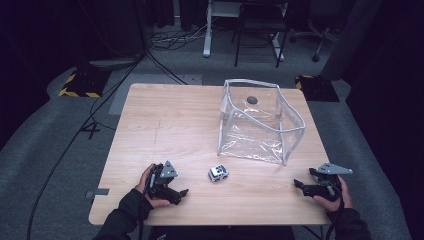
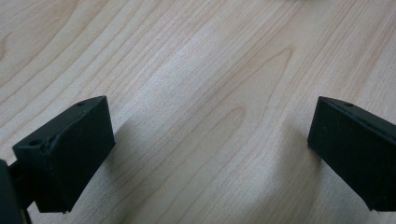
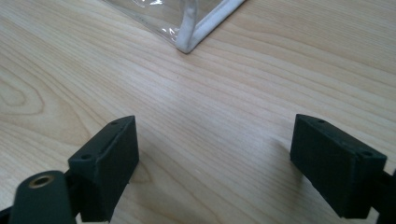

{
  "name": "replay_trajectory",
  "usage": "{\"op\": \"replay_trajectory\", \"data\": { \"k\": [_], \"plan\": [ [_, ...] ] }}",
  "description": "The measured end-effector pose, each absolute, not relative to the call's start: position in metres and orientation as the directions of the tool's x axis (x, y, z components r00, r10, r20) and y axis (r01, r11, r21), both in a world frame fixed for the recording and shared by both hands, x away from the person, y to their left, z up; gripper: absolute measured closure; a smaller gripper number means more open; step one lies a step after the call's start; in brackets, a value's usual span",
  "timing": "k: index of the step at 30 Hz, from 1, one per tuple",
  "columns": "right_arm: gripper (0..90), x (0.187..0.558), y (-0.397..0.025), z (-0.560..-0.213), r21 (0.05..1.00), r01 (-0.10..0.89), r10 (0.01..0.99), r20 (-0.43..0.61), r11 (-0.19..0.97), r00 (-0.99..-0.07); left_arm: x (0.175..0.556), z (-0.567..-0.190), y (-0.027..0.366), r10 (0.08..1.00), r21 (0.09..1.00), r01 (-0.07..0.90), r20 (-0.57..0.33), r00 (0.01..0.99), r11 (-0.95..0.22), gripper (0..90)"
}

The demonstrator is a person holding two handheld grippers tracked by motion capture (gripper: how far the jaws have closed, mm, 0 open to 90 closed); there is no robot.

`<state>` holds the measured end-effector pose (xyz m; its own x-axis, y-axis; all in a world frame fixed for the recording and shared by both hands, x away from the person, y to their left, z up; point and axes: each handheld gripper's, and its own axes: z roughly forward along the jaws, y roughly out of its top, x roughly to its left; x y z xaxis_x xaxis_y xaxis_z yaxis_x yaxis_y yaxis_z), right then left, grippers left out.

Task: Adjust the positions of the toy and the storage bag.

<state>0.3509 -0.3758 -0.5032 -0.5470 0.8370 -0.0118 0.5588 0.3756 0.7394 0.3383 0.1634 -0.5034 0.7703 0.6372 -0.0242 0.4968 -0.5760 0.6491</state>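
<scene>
The small toy car (image 1: 218, 173) is sitting on the wooden worktop (image 1: 165, 125) near its front edge, roughly midway between the two hands and a little nearer the left one. Taking the car as the centre of a clock in the high view, the left gripper (image 1: 181, 193) is lying at about 8 o'clock and the right gripper (image 1: 299, 184) at about 3 o'clock, well apart from it. The clear plastic bag (image 1: 260, 122) with its white piping is standing open-topped at about 1 o'clock from the car, near but not touching it, and a small dark round thing (image 1: 252, 100) is showing through its far wall; whether that is inside the bag or behind it cannot be told.

Both grippers are resting low on the worktop with their jaws standing wide apart and holding nothing; in the left gripper view bare wood grain is lying between the jaws, and in the right gripper view the lower corner of the bag (image 3: 189, 42) is sitting ahead at 12 o'clock. This looks like a ready posture: the hands are parked either side of the car, jaws pre-opened, probably so one can close on the car while the other steadies the bag's floppy mouth.

No brand, label or readable writing is showing on the car, the bag or the grippers; the car's markings are too small to make out
</scene>
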Motion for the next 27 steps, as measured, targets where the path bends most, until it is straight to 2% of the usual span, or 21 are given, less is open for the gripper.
{"op": "replay_trajectory", "data": {
  "k": [10,20,27],
  "plan": [
    [15.4,0.376,-0.36,-0.503,0.74,0.544,0.817,-0.012,0.394,-0.576,0.339,-0.504,0.163,0.637,0.648,0.499,-0.029,0.77,-0.575,0.6],
    [14.0,0.4,-0.345,-0.503,0.733,0.497,0.743,-0.019,0.465,-0.669,0.339,-0.503,0.163,0.637,0.648,0.499,-0.029,0.771,-0.575,0.6],
    [15.1,0.419,-0.331,-0.503,0.737,0.501,0.746,-0.007,0.454,-0.666,0.339,-0.503,0.163,0.637,0.648,0.499,-0.029,0.771,-0.575,0.6]
  ]
}}
